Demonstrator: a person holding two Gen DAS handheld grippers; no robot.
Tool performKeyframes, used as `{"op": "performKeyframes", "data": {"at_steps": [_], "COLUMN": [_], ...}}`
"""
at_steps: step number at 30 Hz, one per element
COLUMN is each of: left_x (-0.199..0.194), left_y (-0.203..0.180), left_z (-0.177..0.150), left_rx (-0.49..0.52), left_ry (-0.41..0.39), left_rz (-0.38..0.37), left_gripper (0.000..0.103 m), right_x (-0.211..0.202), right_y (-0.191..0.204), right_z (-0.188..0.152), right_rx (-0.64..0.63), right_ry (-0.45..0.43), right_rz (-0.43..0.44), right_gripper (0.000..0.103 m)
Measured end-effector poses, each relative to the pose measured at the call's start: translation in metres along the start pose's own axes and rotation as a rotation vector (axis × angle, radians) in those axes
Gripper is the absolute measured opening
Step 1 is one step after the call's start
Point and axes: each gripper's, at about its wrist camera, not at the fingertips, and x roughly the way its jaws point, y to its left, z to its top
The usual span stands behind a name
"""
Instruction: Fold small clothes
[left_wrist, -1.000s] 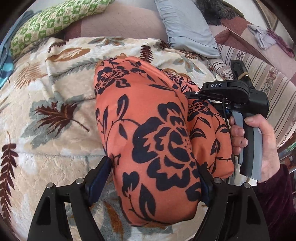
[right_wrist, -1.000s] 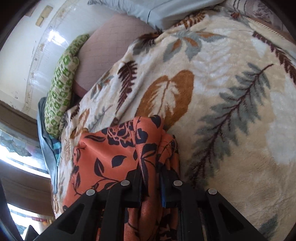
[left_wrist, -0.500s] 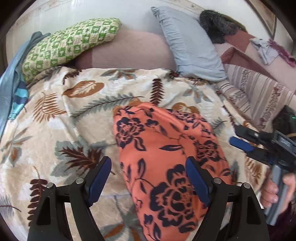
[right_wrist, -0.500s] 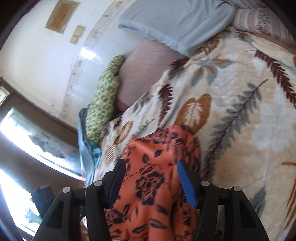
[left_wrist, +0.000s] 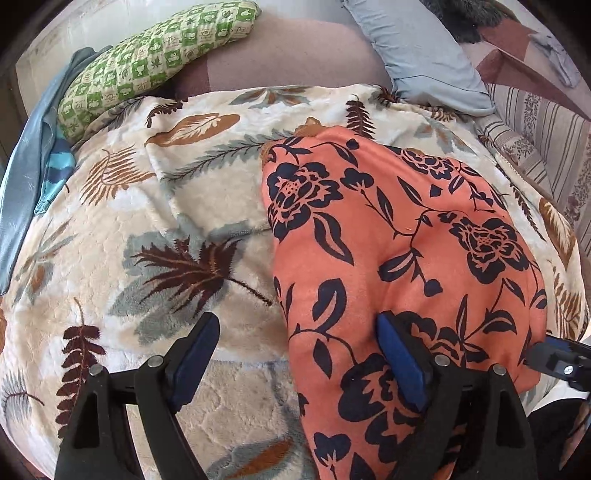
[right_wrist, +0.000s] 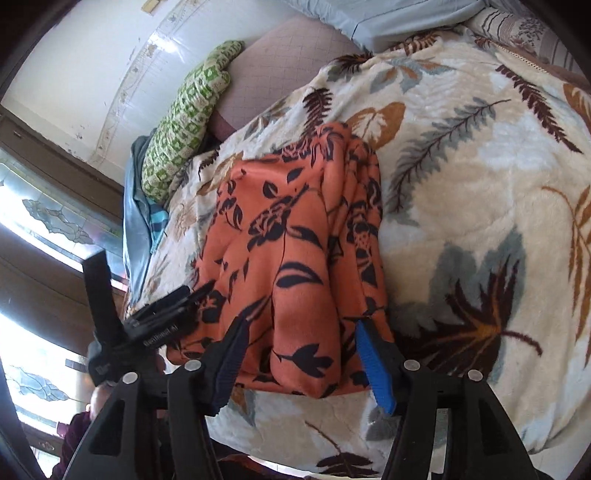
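The orange floral garment (left_wrist: 399, 236) lies folded on the leaf-print blanket (left_wrist: 207, 206), long axis running away from both tongs. Right tongs (right_wrist: 299, 354), just opened, straddle its near end. Left tongs (left_wrist: 299, 362), released, straddle its left edge.

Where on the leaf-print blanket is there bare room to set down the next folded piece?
Bare blanket lies left of the folded orange floral garment, up to the green checked pillow, and right of the garment in the right wrist view. The near edge is crowded: both tongs, left and right, straddle the garment.
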Motion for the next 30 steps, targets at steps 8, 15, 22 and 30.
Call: {"op": "performKeyframes", "data": {"at_steps": [8,15,22,30], "left_x": [-0.014,-0.022,-0.007,-0.045], "left_y": [0.006,-0.003,-0.007,0.037], "left_z": [-0.013,-0.032,-0.043,0.021], "left_rx": [-0.009,0.084,0.154,0.0], "left_ry": [-0.028,-0.096,-0.13,-0.124], "left_rz": [-0.012,0.045,0.094,-0.05], "left_gripper": [0.087,0.09,0.097,0.097], "right_x": [-0.004,-0.022,0.008,-0.061], "right_y": [0.015,0.023,-0.006,0.02], "right_z": [-0.008,-0.019,-0.013,0.0], "right_rx": [-0.137,-0.21,-0.117,-0.133], "right_ry": [-0.058,-0.119,0.017,-0.138], "right_rz": [-0.146,-0.284,-0.246,-0.157], "right_gripper": [0.009,0.009,0.015,0.02]}}
